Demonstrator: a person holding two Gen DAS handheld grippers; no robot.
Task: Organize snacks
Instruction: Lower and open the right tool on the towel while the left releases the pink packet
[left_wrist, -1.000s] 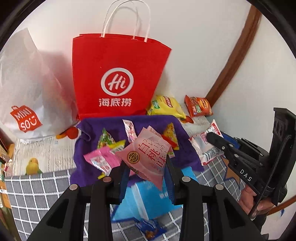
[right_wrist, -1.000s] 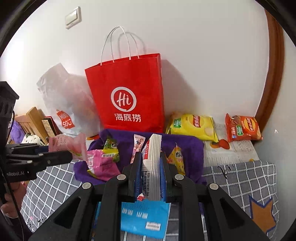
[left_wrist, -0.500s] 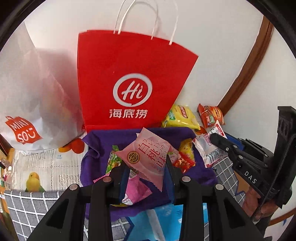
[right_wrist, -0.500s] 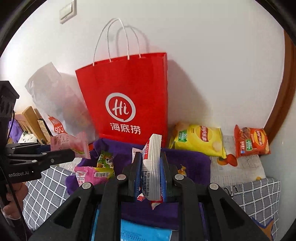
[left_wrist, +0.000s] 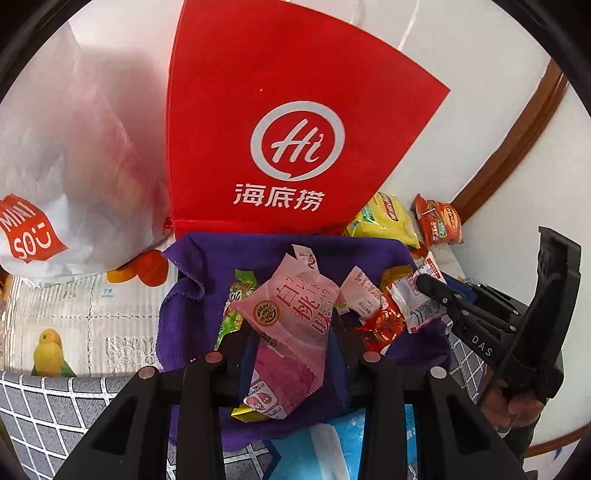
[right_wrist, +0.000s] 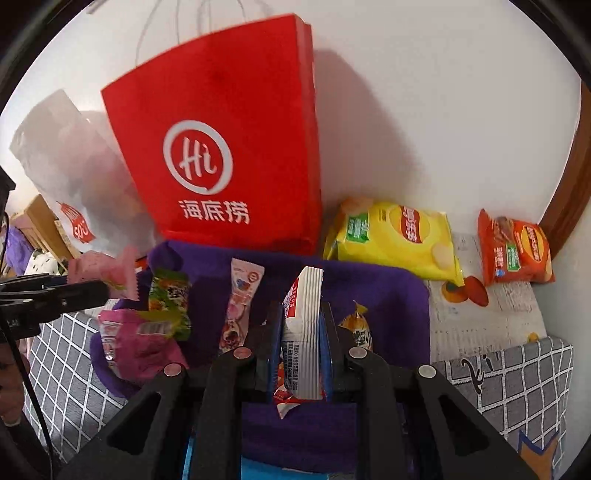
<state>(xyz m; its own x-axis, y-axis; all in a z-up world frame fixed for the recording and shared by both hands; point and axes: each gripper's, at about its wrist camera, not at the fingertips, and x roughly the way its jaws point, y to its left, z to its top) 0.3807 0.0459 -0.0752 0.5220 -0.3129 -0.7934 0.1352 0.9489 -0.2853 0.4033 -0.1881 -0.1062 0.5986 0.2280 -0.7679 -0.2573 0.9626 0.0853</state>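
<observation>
My left gripper (left_wrist: 291, 339) is shut on a pale pink peach snack packet (left_wrist: 295, 310), held over the purple cloth (left_wrist: 207, 266). In the right wrist view, my right gripper (right_wrist: 301, 332) is shut on a white and red ribbed packet (right_wrist: 303, 314), edge-on above the same purple cloth (right_wrist: 391, 295). Several small snacks lie on the cloth: a green packet (right_wrist: 168, 295), a magenta packet (right_wrist: 140, 339), a pink stick packet (right_wrist: 240, 302). Each gripper shows in the other's view, the right gripper (left_wrist: 432, 286) at the right and the left gripper (right_wrist: 99, 291) at the left.
A red paper bag (right_wrist: 229, 129) stands upright against the wall right behind the cloth. A white plastic bag (left_wrist: 55, 166) leans to its left. A yellow chip bag (right_wrist: 399, 236) and an orange bag (right_wrist: 513, 251) lie to the right. A blue packet (left_wrist: 321, 450) lies near the front.
Both grippers have moved forward and down towards the purple cloth, so the red bag looms larger. Each still grips the same packet.
</observation>
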